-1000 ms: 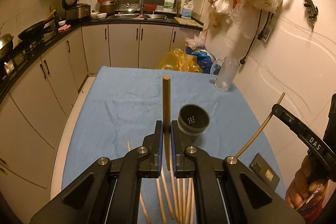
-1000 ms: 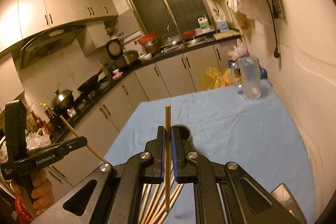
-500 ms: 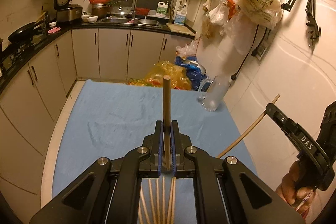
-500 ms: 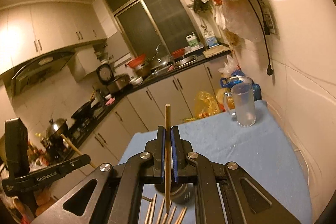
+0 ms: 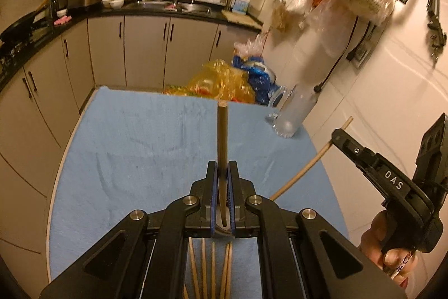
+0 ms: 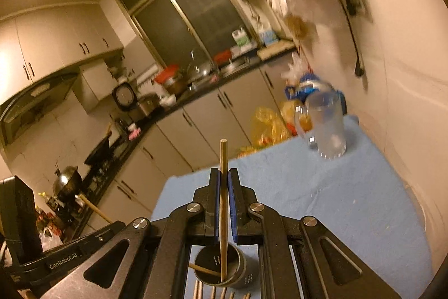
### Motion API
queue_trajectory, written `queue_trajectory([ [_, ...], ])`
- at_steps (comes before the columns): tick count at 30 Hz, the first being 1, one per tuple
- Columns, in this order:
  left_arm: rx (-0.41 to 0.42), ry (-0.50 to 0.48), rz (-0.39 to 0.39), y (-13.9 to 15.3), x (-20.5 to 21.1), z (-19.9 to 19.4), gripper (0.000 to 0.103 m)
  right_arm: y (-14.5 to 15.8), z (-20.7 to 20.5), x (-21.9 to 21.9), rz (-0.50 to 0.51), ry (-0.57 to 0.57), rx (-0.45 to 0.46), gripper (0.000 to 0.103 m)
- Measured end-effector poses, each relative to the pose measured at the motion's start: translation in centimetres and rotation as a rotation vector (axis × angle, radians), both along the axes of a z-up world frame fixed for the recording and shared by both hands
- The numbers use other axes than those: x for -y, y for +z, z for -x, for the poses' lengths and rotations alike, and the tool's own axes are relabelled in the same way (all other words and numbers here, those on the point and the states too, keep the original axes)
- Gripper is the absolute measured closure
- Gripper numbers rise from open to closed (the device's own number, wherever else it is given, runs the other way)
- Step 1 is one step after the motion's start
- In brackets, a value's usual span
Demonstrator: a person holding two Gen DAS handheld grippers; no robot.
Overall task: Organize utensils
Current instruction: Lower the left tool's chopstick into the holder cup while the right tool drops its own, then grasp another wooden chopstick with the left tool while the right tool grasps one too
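My left gripper (image 5: 222, 170) is shut on a wooden chopstick (image 5: 222, 136) that stands up between its blue pads. My right gripper (image 6: 223, 175) is shut on a second chopstick (image 6: 223, 159), whose lower end dips into the mouth of a dark perforated holder (image 6: 246, 275) standing just below the fingers. Another stick end (image 6: 203, 270) pokes into that holder from the left. The holder is hidden behind the fingers in the left wrist view. Several loose chopsticks (image 5: 212, 265) lie on the blue cloth (image 5: 145, 147). Each gripper shows in the other's view: right gripper (image 5: 336, 135), left gripper (image 6: 116, 224).
A clear glass mug (image 6: 326, 128) stands at the table's far right corner by the white wall. Yellow and blue plastic bags (image 5: 224, 83) sit on the floor beyond the table's far edge. Kitchen cabinets and counter run along the left and back.
Both grippers moved in over the holder with their chopsticks. It has slid from ahead of the left fingers to hidden beneath them, and now sits under the right fingers with the stick in it.
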State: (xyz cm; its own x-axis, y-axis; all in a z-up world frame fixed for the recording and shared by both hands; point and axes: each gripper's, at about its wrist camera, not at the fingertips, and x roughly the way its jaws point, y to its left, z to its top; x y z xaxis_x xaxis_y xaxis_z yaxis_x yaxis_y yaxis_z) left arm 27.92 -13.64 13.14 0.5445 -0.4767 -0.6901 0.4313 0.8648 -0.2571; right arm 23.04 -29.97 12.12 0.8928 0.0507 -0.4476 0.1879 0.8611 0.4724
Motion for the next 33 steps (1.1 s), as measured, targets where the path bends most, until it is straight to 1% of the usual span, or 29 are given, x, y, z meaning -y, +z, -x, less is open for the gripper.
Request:
queue_trajectory([
  [7, -0.065, -0.001, -0.018, -3.1, 0.5, -2.0, 0.097, -4.2, -2.7, -0.4, -0.035, 0.028, -0.106, 0.097],
  [11, -0.070, 0.001, -0.016, -4.0, 0.2, -2.3, 0.097, -5.1, -3.4, -0.5, -0.037, 0.038, -0.128, 0.096],
  [14, -0.057, 0.002, -0.008, -3.8, -0.1, -2.1, 0.096, -5.0, -3.4, -0.4, -0.040, 0.041, -0.129, 0.094],
  [15, -0.053, -0.003, -0.002, -3.6, -0.2, -1.9, 0.095, -4.9, -3.4, -0.5, -0.040, 0.049, -0.125, 0.090],
  [17, -0.041, -0.001, 0.008, -3.1, -0.7, -1.4, 0.089, -4.6, -2.8, -0.5, -0.034, 0.048, -0.119, 0.084],
  [19, -0.014, 0.002, 0.016, -2.3, -1.3, -0.7, 0.083, -4.0, -1.8, -0.7, -0.021, 0.049, -0.102, 0.084],
  [22, 0.016, 0.010, 0.027, -1.3, -2.2, 0.6, 0.082, -3.2, 0.1, -1.3, 0.015, 0.047, -0.077, 0.084],
  [25, 0.058, 0.018, 0.038, -0.4, -4.0, 3.0, 0.081, -3.0, 2.4, -2.3, 0.048, 0.067, -0.063, 0.083],
  [29, 0.087, 0.039, 0.067, -0.4, -7.4, 6.1, 0.075, -4.3, 5.3, -3.4, 0.056, 0.091, -0.076, 0.082],
  [31, 0.088, 0.047, 0.070, -1.1, -9.0, 7.5, 0.072, -5.6, 6.3, -4.2, 0.048, 0.120, -0.095, 0.082],
  [33, 0.069, 0.074, 0.059, -2.5, -10.7, 8.3, 0.071, -6.8, 7.1, -5.2, 0.050, 0.146, -0.119, 0.082],
])
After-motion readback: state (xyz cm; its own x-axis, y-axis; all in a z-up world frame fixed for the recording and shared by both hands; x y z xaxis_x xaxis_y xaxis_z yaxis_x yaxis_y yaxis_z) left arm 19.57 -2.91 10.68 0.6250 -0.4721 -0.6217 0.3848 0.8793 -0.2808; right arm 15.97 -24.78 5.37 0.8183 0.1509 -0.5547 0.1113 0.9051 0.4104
